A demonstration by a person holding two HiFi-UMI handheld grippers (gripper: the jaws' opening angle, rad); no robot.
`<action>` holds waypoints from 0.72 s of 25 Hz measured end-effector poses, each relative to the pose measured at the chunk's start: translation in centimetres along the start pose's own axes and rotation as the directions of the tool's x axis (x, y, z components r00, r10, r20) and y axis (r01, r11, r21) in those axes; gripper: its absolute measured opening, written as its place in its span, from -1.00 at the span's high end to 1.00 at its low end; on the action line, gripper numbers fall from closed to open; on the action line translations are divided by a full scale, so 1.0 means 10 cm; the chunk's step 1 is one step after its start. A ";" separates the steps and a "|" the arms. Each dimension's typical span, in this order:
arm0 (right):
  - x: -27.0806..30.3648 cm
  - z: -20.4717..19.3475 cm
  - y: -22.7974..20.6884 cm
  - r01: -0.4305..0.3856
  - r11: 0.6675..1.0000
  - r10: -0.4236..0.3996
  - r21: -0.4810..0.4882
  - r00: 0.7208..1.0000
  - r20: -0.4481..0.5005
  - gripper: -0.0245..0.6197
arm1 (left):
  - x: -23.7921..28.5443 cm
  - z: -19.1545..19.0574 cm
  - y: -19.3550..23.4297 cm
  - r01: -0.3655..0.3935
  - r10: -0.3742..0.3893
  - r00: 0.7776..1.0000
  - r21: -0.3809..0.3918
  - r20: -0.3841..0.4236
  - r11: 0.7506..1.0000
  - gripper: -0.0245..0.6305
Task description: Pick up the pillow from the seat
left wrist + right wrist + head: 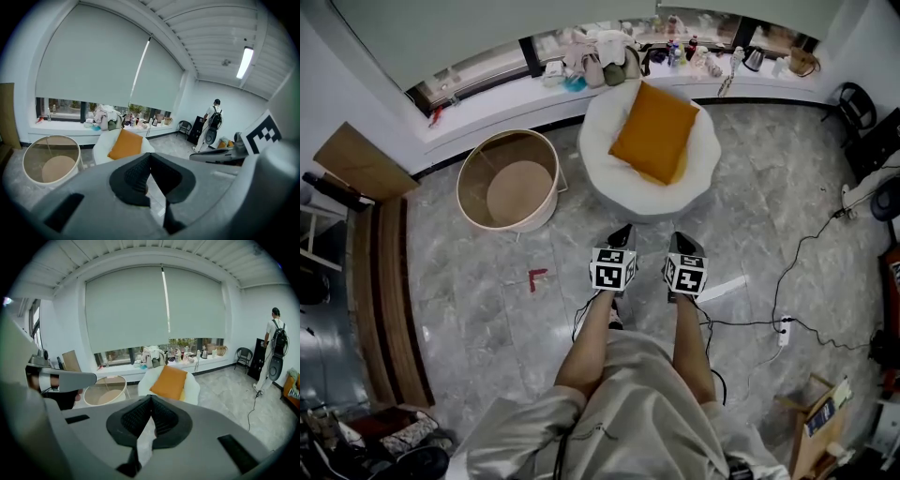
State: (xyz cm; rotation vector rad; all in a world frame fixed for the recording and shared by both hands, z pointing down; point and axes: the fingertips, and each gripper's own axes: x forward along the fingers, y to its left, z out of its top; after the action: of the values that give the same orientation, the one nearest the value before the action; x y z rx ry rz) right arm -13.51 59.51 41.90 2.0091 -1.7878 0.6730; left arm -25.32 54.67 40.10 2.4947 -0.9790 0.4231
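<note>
An orange pillow (pixel 654 131) leans tilted in a round white seat (pixel 703 178) by the window wall. Both grippers hang side by side over the floor, short of the seat's near edge and apart from it. My left gripper (pixel 622 232) is shut, its dark pads meeting at the tips with nothing between them (pixel 150 155). My right gripper (pixel 680 238) is likewise shut and empty (pixel 151 397). The pillow (pixel 125 144) shows ahead and left in the left gripper view, and the pillow (pixel 168 382) straight ahead in the right gripper view.
A round basket (pixel 508 180) stands on the floor left of the seat. The windowsill (pixel 609 52) behind carries several small items. A cable (pixel 787 272) and power strip (pixel 785 333) lie on the floor at right. A person (pixel 274 350) stands far right, by a black chair (pixel 855 103).
</note>
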 end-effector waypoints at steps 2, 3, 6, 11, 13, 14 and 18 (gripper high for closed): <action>0.07 0.05 0.08 0.000 1.000 0.000 0.019 1.000 0.009 0.90 | 0.02 0.04 0.11 0.017 -0.016 1.000 0.006 -0.008 1.000 0.90; 0.10 0.06 0.12 -0.001 1.000 0.001 0.025 1.000 0.011 0.90 | 0.03 0.05 0.17 0.026 -0.026 1.000 0.002 -0.013 1.000 0.90; 0.20 0.07 0.21 0.003 0.999 -0.003 0.043 1.000 -0.005 0.90 | 0.03 0.13 0.36 0.041 -0.042 0.999 -0.027 -0.013 0.999 0.90; 0.24 -0.03 0.13 0.019 0.994 -0.018 0.107 1.000 -0.019 0.90 | 0.00 0.13 0.54 0.041 -0.041 0.999 -0.016 -0.014 0.999 0.90; 0.29 -0.01 0.11 0.040 0.995 -0.039 0.093 0.999 -0.010 0.90 | 0.03 0.14 0.64 0.039 -0.040 0.999 -0.029 -0.011 0.999 0.90; 0.32 0.00 0.10 0.046 0.995 -0.045 0.086 0.999 -0.011 0.90 | 0.05 0.15 0.68 0.037 -0.037 0.999 -0.039 -0.008 0.999 0.90; 0.42 0.01 0.06 0.014 0.992 -0.011 0.124 1.000 -0.023 0.90 | 0.11 0.17 0.76 0.014 -0.012 1.000 -0.063 0.022 0.998 0.90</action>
State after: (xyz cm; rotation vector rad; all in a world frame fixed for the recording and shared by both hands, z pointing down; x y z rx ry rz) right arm -13.79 55.93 44.16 2.0818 -1.7587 0.8178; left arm -29.68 48.16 41.15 2.4526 -0.9689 0.3562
